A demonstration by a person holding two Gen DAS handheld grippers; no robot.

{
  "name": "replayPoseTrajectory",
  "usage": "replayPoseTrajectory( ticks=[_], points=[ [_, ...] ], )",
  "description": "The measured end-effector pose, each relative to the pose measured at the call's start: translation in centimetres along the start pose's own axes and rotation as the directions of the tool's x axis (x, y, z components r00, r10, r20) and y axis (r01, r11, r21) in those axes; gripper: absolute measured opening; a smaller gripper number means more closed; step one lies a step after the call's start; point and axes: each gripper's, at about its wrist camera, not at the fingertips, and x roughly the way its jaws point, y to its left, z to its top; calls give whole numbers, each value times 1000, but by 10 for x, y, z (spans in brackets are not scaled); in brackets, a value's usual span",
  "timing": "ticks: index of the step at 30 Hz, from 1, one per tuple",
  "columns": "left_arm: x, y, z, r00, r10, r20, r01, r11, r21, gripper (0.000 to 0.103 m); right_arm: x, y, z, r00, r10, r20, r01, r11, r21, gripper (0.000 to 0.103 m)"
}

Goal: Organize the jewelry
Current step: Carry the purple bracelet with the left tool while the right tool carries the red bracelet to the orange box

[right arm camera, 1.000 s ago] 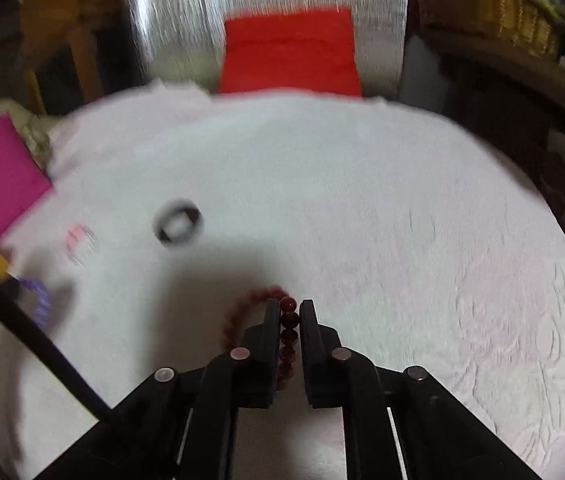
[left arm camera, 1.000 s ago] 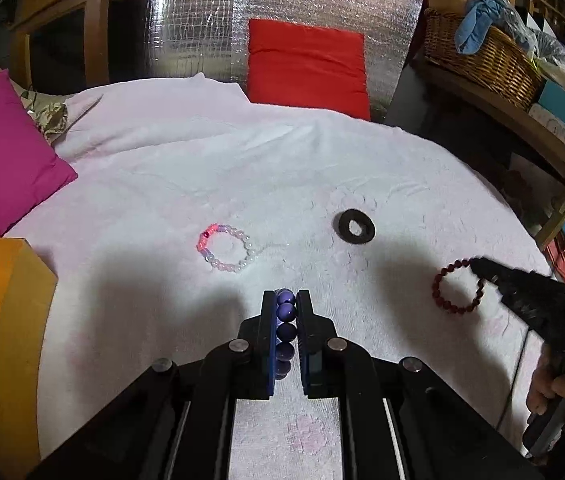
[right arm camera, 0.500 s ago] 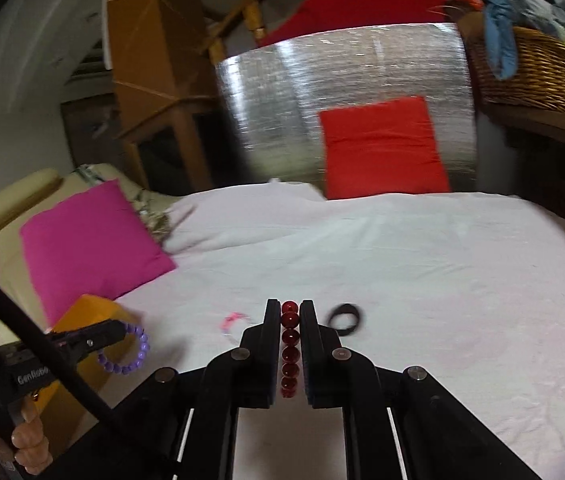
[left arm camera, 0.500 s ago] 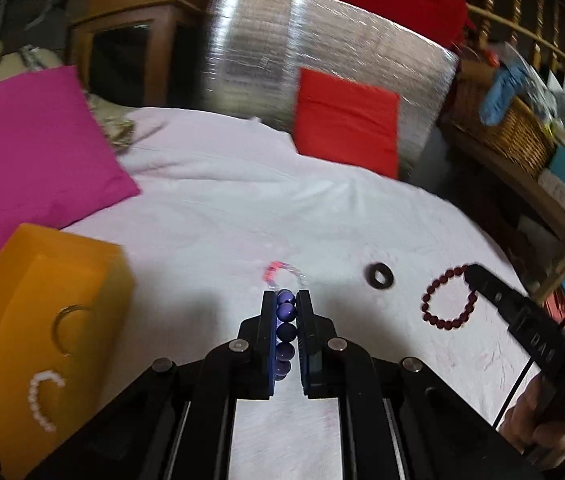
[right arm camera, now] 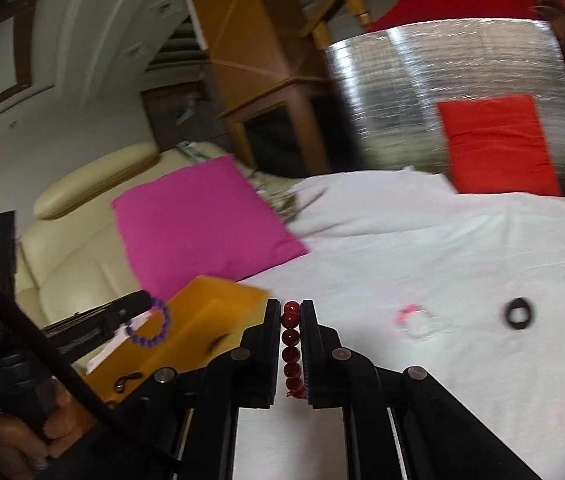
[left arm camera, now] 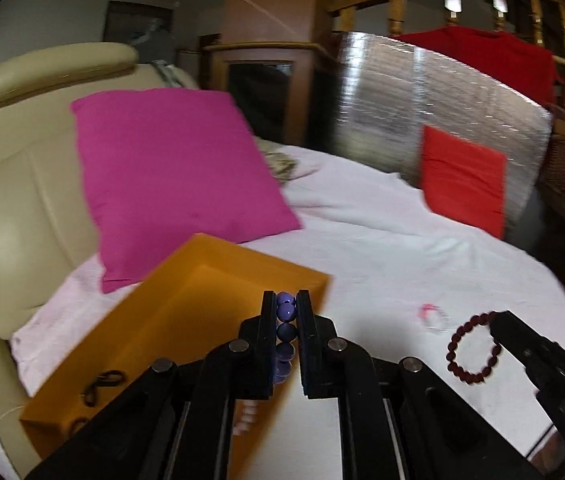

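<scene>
Now a purple bead bracelet is clamped in the left hand-held gripper above the orange box, in which dark rings are seen. A red bead bracelet is gripped by the right hand-held gripper over the bed.

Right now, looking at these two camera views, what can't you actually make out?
- Orange box: its near floor is hidden behind the left tool in the left wrist view, so its contents cannot be counted.
- Pink and white bracelet: motion blur hides its beads in both views.
- Black ring: smeared in the right wrist view, absent from the left.
- Red bracelet: mostly covered by the right tool.
</scene>
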Motion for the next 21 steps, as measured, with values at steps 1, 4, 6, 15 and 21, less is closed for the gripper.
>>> replayPoseTrajectory(
  ticks=[1,4,6,15,21],
  points=[
    [2,4,-1,1000,15,1,-15,1000,1,9,4,6,-1,1000,12,-4,-12,1000,-6,11],
    [12,21,-2,997,74,-3,-74,997,8,9,22,24,-4,999,46,-23,-46,999,-7,11],
    [17,32,-1,996,91,-11,-91,996,-6,9,34,31,-3,997,66,-45,-65,998,8,11],
    [35,72,-5,981,175,-81,-179,983,-40,10,97,81,9,987,100,-129,-107,993,-42,11],
    [40,81,-7,975,192,-111,-199,979,-53,10,134,97,16,979,107,-176,-118,992,-53,11]
  ],
)
